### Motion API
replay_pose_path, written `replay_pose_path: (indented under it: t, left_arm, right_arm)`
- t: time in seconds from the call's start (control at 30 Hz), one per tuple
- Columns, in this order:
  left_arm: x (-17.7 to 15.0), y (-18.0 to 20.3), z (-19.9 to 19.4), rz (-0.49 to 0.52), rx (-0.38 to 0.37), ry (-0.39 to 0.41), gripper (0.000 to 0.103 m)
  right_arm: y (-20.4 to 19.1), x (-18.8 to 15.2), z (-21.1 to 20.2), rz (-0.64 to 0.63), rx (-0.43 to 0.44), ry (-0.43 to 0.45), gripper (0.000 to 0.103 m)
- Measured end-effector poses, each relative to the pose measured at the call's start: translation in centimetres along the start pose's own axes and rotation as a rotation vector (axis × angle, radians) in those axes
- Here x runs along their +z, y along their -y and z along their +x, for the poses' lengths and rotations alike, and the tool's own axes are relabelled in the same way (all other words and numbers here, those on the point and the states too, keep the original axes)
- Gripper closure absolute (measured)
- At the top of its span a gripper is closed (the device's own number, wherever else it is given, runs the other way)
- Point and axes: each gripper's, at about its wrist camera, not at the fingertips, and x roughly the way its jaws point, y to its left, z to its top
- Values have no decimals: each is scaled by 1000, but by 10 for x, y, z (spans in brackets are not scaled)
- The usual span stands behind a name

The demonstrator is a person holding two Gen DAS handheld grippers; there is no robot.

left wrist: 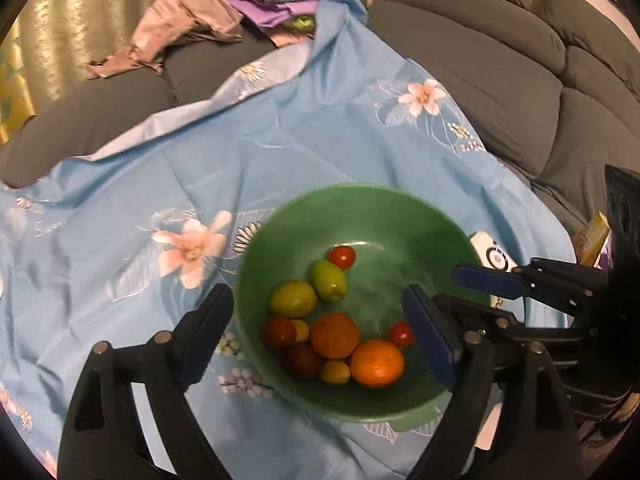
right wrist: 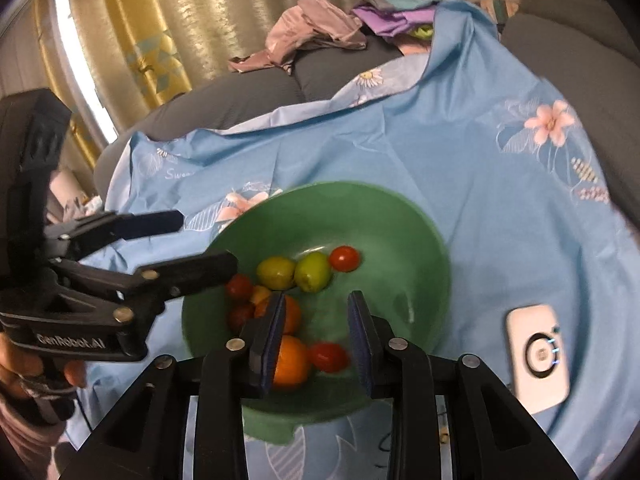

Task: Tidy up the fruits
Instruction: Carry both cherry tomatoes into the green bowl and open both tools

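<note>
A green bowl (left wrist: 360, 208) stands on a blue flowered cloth (left wrist: 280, 140) over a grey sofa. It holds two oranges (left wrist: 376, 362), two green limes (left wrist: 328, 280), several red tomatoes (left wrist: 342, 257) and small yellow fruits. My left gripper (left wrist: 320, 332) is open and empty, its jaws straddling the bowl's near left part. My right gripper (right wrist: 316, 336) is open and empty above the bowl's near side, over a tomato (right wrist: 328, 356) and beside an orange (right wrist: 290, 364). The bowl (right wrist: 400, 216) fills the middle of the right wrist view. Each gripper shows in the other's view: right (left wrist: 520, 280), left (right wrist: 168, 240).
A white device with a ring mark (right wrist: 538, 356) lies on the cloth right of the bowl, also in the left wrist view (left wrist: 494, 256). Crumpled pink and purple clothes (left wrist: 192, 28) lie at the sofa's back. Sofa cushions (left wrist: 540, 80) rise to the right. Curtains hang behind.
</note>
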Motion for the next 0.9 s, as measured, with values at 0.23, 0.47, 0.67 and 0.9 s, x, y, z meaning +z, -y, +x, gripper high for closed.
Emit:
replay_pose_path:
  t: [0.23, 0.47, 0.67, 0.9]
  left_arm:
    - [10, 4, -34, -90, 13, 3, 1]
    - [21, 21, -46, -52, 133, -66, 1]
    - [27, 33, -61, -8, 151, -34, 1]
    - [32, 38, -70, -5, 155, -2, 1]
  right_arm:
    - [-10, 8, -25, -45, -31, -28, 63]
    - [-11, 13, -43, -56, -20, -37, 63]
    - [-10, 15, -58, -48, -26, -19, 63]
    - [-11, 17, -65, -47, -36, -2, 63]
